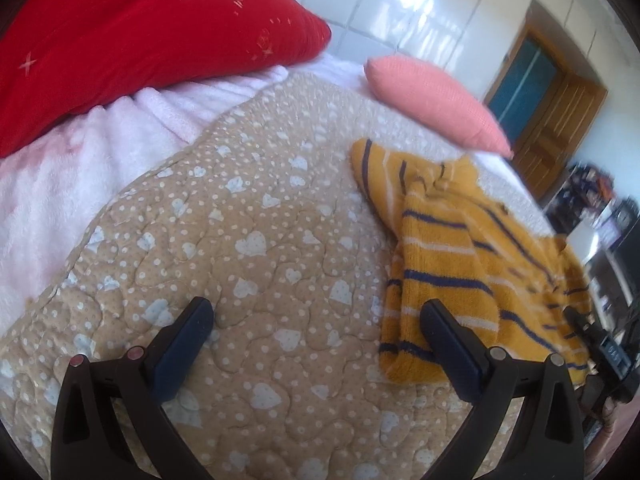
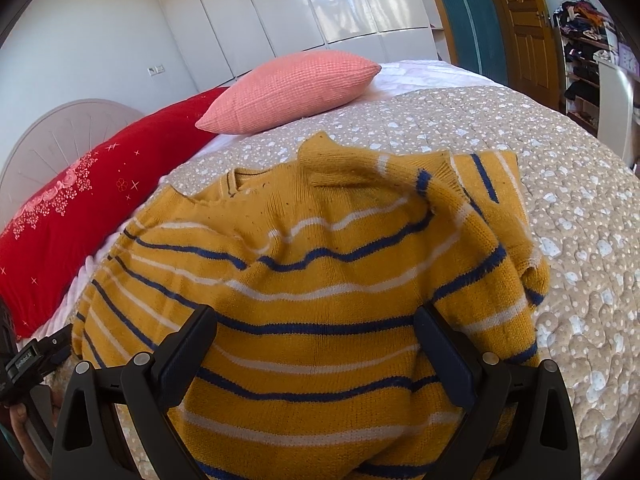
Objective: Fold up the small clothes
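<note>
A small mustard-yellow sweater (image 2: 320, 280) with navy and white stripes lies on the beige quilt, one sleeve folded across its upper right. In the left wrist view the sweater (image 1: 460, 256) lies to the right. My left gripper (image 1: 316, 320) is open and empty above the quilt, its right finger (image 1: 452, 352) over the sweater's near edge. My right gripper (image 2: 316, 332) is open just above the sweater's body, holding nothing. The other gripper's body (image 2: 28, 364) shows at the left edge of the right wrist view.
The beige heart-print quilt (image 1: 240, 240) covers the bed. A red pillow (image 1: 120, 40) and a pink cushion (image 1: 432, 100) lie at the head end. A pale pink blanket (image 1: 80, 160) sits under the red pillow. A wooden door (image 2: 524, 32) and cluttered shelves (image 2: 584, 40) stand beyond.
</note>
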A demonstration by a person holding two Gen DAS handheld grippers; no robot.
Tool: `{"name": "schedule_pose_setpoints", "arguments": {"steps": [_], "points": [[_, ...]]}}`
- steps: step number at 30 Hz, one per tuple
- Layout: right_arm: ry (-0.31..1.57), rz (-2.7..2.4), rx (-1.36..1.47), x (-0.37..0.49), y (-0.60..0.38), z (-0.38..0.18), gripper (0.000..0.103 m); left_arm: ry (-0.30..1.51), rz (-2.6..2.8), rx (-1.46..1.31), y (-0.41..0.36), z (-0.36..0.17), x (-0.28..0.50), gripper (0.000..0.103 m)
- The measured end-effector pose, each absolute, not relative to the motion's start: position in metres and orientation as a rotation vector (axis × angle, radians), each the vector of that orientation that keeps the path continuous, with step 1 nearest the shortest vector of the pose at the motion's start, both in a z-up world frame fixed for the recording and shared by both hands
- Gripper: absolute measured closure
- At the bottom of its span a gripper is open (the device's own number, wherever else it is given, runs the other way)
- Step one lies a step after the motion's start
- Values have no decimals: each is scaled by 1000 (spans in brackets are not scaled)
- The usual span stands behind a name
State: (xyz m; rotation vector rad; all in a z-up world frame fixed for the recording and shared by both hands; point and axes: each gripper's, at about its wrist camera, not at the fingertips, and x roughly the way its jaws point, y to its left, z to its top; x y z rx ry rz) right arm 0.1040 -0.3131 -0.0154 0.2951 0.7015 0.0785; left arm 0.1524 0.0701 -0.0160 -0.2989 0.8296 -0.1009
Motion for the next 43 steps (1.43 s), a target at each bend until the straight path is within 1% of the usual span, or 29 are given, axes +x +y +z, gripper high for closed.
{"name": "schedule_pose_setpoints", "arguments": {"steps": [4, 7, 9, 11, 14, 17, 27, 34, 43], "points": [[723, 63, 264, 108, -308, -16, 2, 930, -25, -99, 45, -19, 166, 0], [781, -14, 157, 113, -296, -7, 3, 903, 5, -45, 39, -18, 161, 0], [739, -64, 110, 102, -290, 9, 4, 865, 13, -56, 42, -15, 152, 0], [682, -83, 157, 83, -289, 27, 4, 833, 29, -80, 47, -10, 144, 0], [667, -73, 205, 69, -288, 40, 4, 793, 63, -112, 54, -1, 134, 0], [659, -95, 170, 60, -278, 48, 4, 772, 58, -128, 57, 6, 121, 0], [744, -60, 82, 57, -234, 39, 4, 766, -21, -122, 44, 13, 111, 0], [766, -39, 18, 56, -212, 36, 4, 777, -60, -143, 43, 15, 109, 0], [781, -25, 15, 55, -203, 32, 4, 785, -47, -156, 48, 15, 109, 0]]}}
